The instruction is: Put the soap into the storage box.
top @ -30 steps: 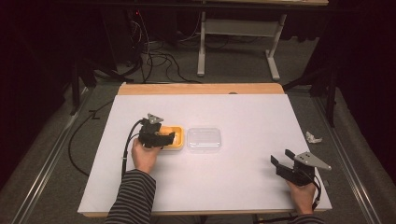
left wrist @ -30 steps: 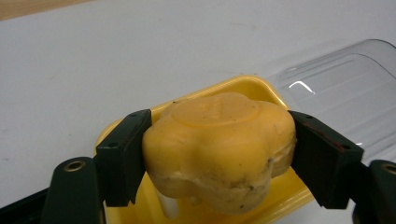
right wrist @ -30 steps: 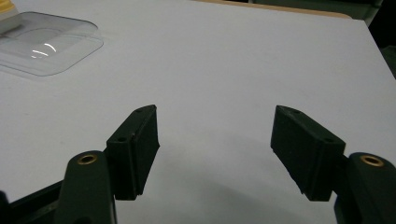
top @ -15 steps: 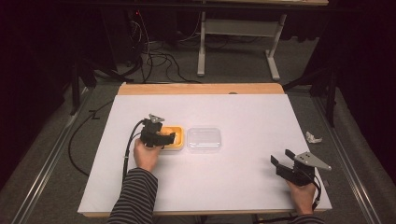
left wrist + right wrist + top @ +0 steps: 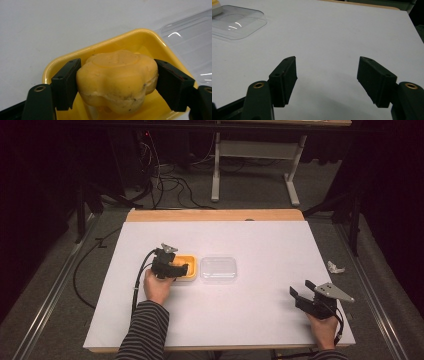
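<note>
A yellow flower-shaped soap bar is clamped between the two black jaws of my left gripper, just above a yellow soap dish. In the high view the left gripper sits over the dish left of the table's middle. A clear plastic lid lies flat right beside the dish; it also shows in the right gripper view as the lid at far left. My right gripper rests near the front right corner, jaws wide apart over bare table.
The white table top has a wooden strip along its far edge. A small crumpled white scrap lies near the right edge. Cables and a metal frame stand on the dark floor beyond.
</note>
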